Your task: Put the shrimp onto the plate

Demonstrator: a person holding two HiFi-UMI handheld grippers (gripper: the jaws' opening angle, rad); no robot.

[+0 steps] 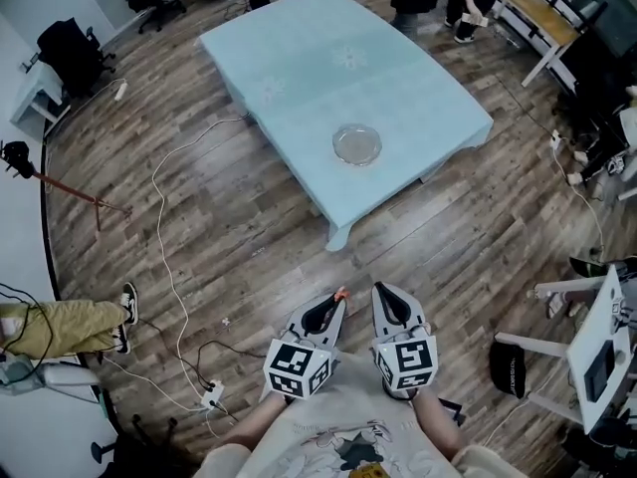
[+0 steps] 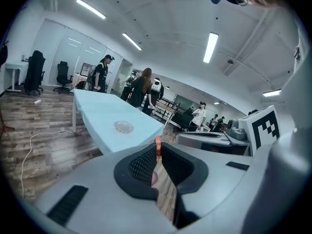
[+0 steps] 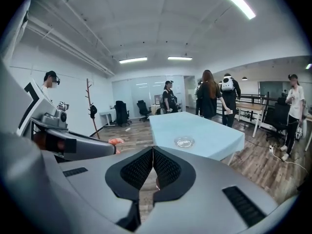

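An orange-pink shrimp (image 1: 341,294) sticks out from the tips of my left gripper (image 1: 338,300), which is shut on it; in the left gripper view the shrimp (image 2: 158,146) stands between the black pads. My right gripper (image 1: 378,293) is held beside the left one, shut with nothing in it, its pads touching (image 3: 153,151). From the right gripper view the shrimp (image 3: 115,142) shows at the left gripper's tip. A clear glass plate (image 1: 356,144) sits near the front corner of the light blue table (image 1: 299,48), well ahead of both grippers and empty.
I stand on a wooden floor, a few steps from the table. White cables (image 1: 169,257) and a power strip (image 1: 210,397) lie on the floor at left. Several people stand beyond the table's far end (image 3: 214,94). White equipment (image 1: 607,352) stands at right.
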